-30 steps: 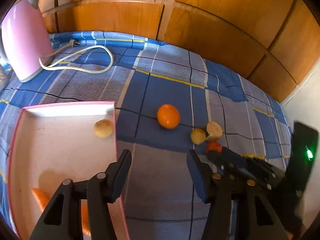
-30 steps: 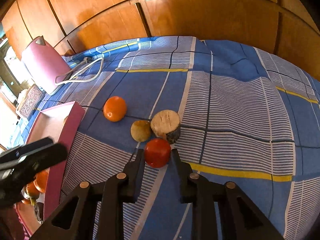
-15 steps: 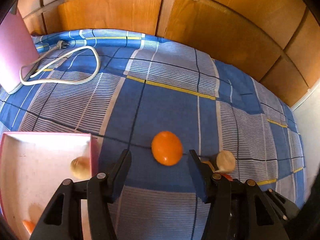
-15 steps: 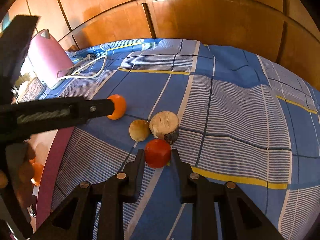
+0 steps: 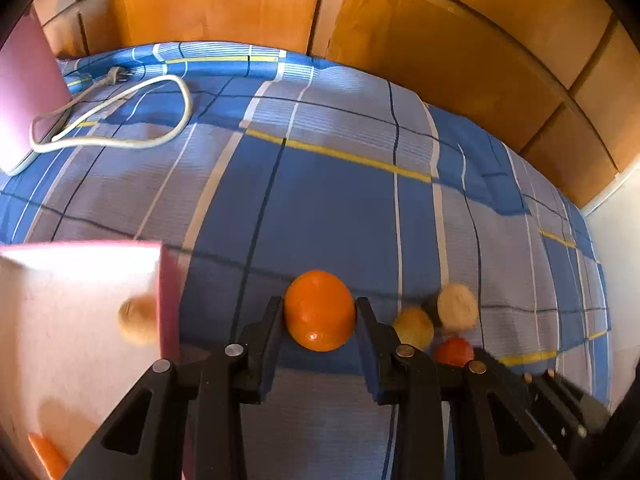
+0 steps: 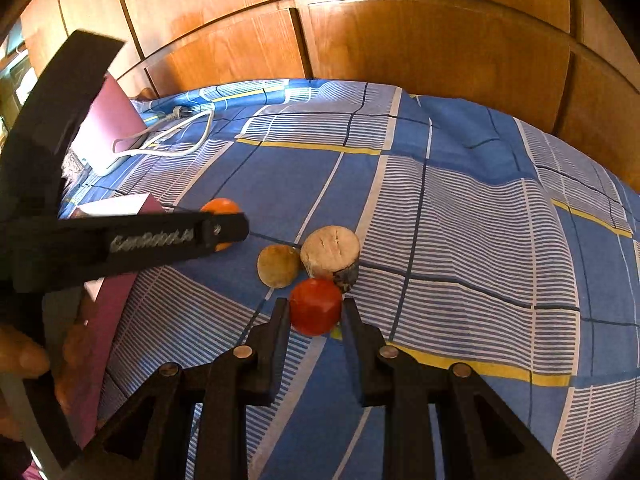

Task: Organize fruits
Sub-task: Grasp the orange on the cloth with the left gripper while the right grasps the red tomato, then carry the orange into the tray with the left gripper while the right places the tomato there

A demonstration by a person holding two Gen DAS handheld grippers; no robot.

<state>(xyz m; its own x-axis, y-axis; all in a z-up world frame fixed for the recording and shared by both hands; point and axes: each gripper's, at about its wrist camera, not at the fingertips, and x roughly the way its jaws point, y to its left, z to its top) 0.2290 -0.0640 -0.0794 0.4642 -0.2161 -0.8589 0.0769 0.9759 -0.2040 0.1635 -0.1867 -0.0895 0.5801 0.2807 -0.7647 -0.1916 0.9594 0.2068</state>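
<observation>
- Two tongs are each set around a fruit: your left tongs bracket the orange, fingers touching or just beside its sides; whether they are squeezing it, you cannot tell.
- Your right tongs sit likewise around the red fruit, grip unclear.
- Both fruits lie on the bed, beside a small tan fruit and a cut wooden stump.
- You look to be at the pick-up step; next, squeeze firmly, lift, and carry to the pink tray on your left, where another tan fruit already lies.
</observation>
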